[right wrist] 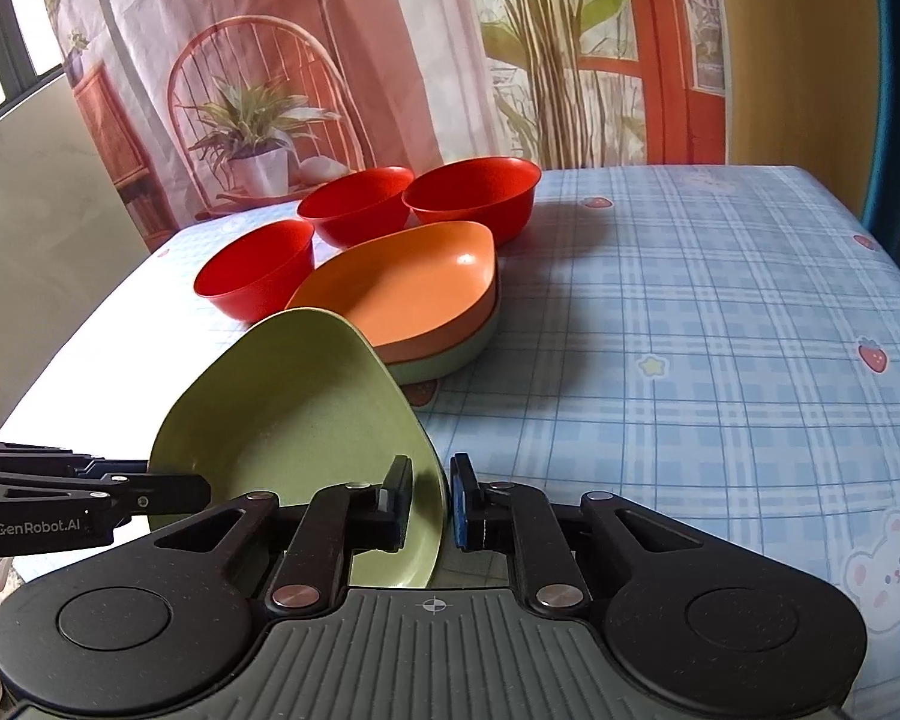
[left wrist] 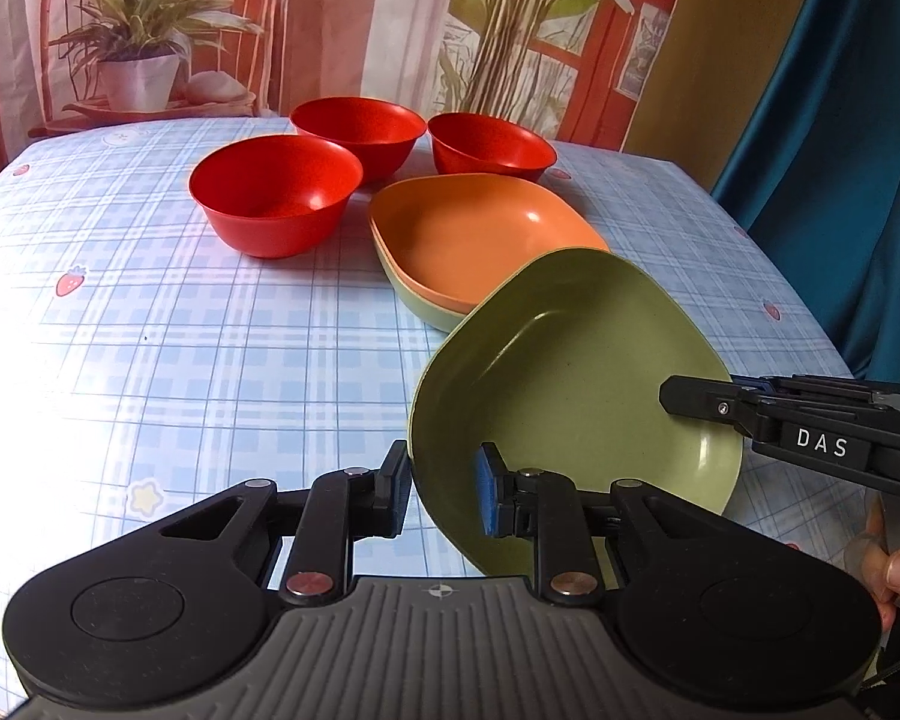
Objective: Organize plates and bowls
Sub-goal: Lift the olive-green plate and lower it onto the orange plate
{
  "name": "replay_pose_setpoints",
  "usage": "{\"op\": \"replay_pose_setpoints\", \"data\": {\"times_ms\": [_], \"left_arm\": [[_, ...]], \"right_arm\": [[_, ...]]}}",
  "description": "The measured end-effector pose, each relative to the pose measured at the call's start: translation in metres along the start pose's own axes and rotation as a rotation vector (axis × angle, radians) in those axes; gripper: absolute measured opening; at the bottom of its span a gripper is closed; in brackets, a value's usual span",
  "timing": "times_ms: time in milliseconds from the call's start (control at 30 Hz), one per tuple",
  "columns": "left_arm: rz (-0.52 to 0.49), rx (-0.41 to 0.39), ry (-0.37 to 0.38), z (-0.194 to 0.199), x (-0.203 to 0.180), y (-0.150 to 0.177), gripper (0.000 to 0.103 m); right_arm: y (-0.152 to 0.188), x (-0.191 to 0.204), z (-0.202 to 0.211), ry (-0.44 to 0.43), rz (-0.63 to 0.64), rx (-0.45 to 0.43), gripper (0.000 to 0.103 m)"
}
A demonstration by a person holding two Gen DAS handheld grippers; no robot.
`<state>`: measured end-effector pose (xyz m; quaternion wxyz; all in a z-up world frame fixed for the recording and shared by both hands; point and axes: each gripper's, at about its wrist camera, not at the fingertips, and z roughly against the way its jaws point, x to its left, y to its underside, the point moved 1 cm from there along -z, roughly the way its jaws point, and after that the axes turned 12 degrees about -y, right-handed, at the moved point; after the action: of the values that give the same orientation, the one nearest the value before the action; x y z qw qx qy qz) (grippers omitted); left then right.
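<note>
A green plate [left wrist: 570,372] [right wrist: 306,396] hangs tilted just above the table, held from both sides. My left gripper [left wrist: 444,480] is shut on its near left rim, one finger inside and one outside. My right gripper [right wrist: 431,486] is shut on the opposite rim; in the left wrist view it [left wrist: 681,399] comes in from the right. The left gripper [right wrist: 192,489] shows at the left edge of the right wrist view. Behind the plate lies a stack of plates with an orange plate [left wrist: 480,234] [right wrist: 414,288] on top. Three red bowls [left wrist: 276,192] [left wrist: 357,129] [left wrist: 489,144] stand beyond it.
The table carries a blue checked cloth [left wrist: 150,330] [right wrist: 690,330]. A printed backdrop [left wrist: 330,30] hangs along its far edge and a blue curtain [left wrist: 840,150] hangs to the right. A person's hand [left wrist: 894,570] holds the right gripper.
</note>
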<state>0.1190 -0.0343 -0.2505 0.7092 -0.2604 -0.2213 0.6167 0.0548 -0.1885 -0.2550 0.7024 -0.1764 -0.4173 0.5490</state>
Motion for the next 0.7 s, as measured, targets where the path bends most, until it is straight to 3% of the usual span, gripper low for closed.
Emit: {"op": "replay_pose_setpoints", "data": {"times_ms": [700], "left_arm": [[0.004,-0.123,0.002,0.017,0.007,-0.038,0.025]], "right_arm": [[-0.023,0.008,0.009,-0.045,0.006,-0.090,0.013]]}}
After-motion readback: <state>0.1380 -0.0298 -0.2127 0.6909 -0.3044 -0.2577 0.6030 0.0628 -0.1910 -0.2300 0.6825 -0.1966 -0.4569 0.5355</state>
